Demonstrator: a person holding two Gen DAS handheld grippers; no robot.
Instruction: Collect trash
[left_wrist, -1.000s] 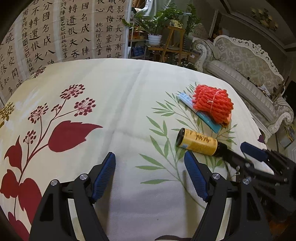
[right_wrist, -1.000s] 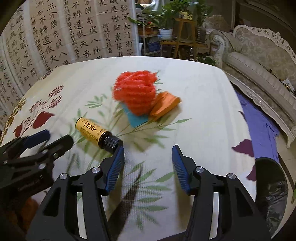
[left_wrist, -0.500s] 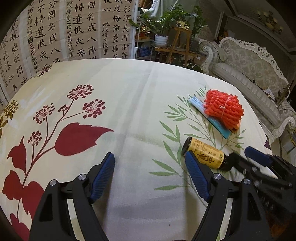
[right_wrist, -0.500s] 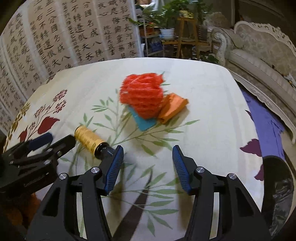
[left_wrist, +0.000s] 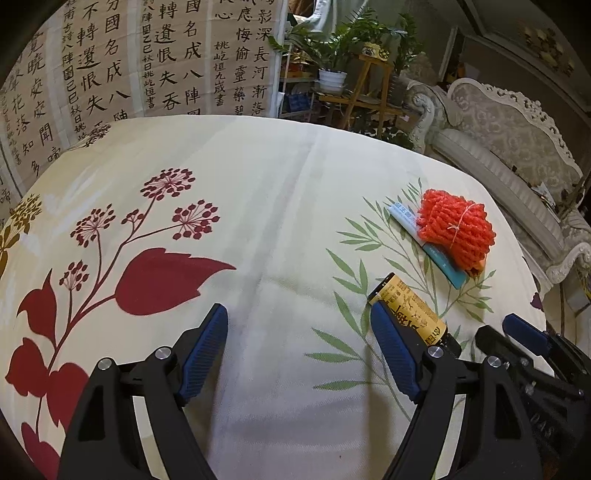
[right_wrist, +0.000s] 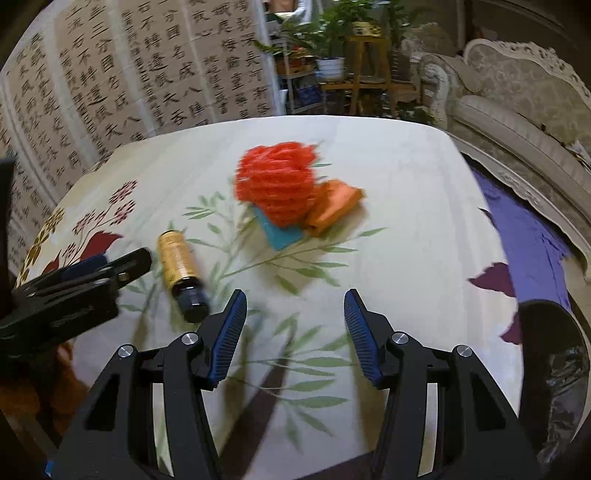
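A small yellow bottle with a black cap (left_wrist: 408, 310) lies on its side on the flowered tablecloth (left_wrist: 258, 229); it also shows in the right wrist view (right_wrist: 179, 269). Beyond it lie an orange mesh bundle (left_wrist: 456, 227), a blue packet (left_wrist: 441, 258) and an orange wrapper (right_wrist: 334, 210). My left gripper (left_wrist: 299, 347) is open and empty, its right finger just beside the bottle. My right gripper (right_wrist: 295, 332) is open and empty, right of the bottle's cap. The mesh bundle (right_wrist: 277, 186) and blue packet (right_wrist: 280, 234) sit ahead of it.
A black trash bag (right_wrist: 561, 369) hangs at the table's right edge, by a purple cloth (right_wrist: 524, 236). A pale sofa (left_wrist: 517, 147), a plant stand (left_wrist: 354, 88) and a calligraphy screen (left_wrist: 129, 62) stand behind the table.
Both grippers have shifted left and nearer the table. The bottle now lies closer to my left gripper's right finger and left of my right gripper. Both grippers stay open.
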